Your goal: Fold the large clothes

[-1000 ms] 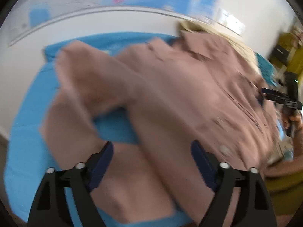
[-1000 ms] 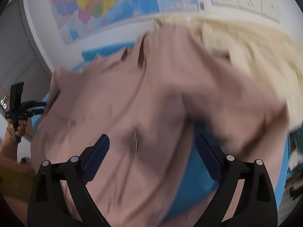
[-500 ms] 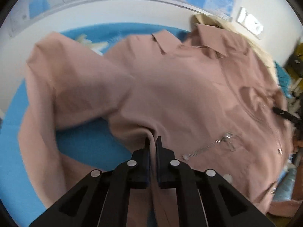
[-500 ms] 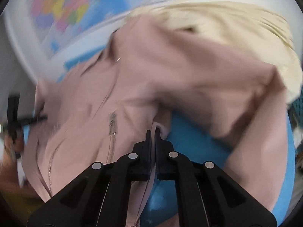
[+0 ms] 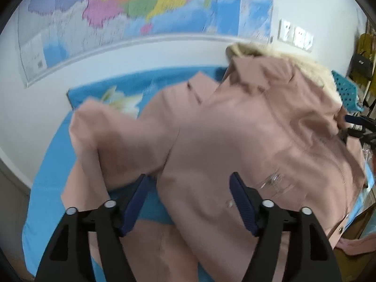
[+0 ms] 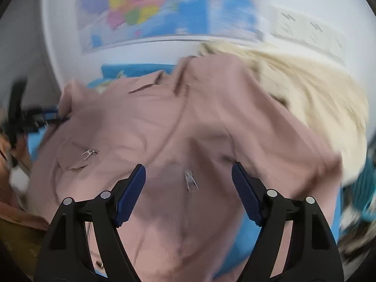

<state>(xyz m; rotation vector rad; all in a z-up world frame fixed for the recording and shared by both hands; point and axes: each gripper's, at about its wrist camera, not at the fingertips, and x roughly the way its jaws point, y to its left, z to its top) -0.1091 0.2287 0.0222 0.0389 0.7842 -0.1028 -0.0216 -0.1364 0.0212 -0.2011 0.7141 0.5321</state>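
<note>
A: How does the pink jacket [image 5: 246, 141] lie?

B: Spread on the blue sheet [image 5: 47, 183], collar toward the wall map [image 5: 141, 7], hem toward the cameras, so its long axis runs from the map straight back to us. One sleeve is folded in, on the map-left side of the body.

A: And the cream fleece [image 6: 305, 89]?

B: Under the jacket's shoulder, between the collar and the map wall.

A: The fingers?

B: Half a second ago both pairs were pinched on the fabric. Now the left gripper [image 5: 188, 185] and the right gripper [image 6: 188, 176] are opening, fingers wide, hanging above the jacket with cloth in sight between them but not pressed.

A: Any writing?

B: The map's print is too blurred to read; the jacket shows only metal zip pulls [image 6: 90, 152].
</note>
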